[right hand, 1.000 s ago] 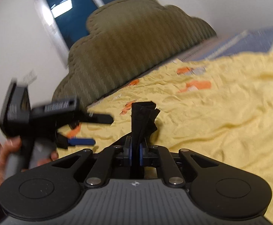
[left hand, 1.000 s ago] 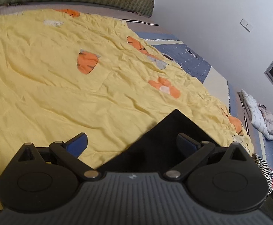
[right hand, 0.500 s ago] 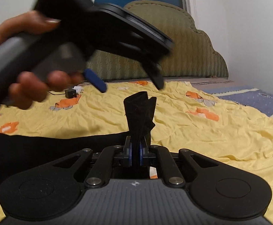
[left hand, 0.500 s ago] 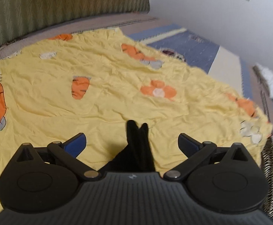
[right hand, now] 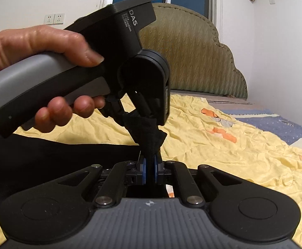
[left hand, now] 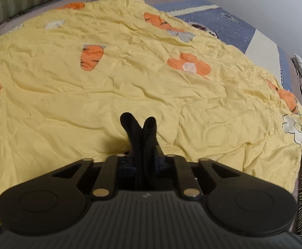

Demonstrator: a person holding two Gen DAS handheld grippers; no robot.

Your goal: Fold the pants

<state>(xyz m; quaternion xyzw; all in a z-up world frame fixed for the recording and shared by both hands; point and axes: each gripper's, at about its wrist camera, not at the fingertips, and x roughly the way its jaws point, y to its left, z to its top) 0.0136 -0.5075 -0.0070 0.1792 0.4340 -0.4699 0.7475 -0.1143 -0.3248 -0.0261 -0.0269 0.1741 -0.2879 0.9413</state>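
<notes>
Between both grippers' fingers, pants.

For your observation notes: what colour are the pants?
Black pants, clearest in the right wrist view.

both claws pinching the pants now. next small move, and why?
Probably lift both claws together and spread them apart, to pull the black pants taut above the yellow quilt. The left claw and right claw are each shut on bunched fabric close to one another, and the rest of the pants lies slack on the quilt.
</notes>
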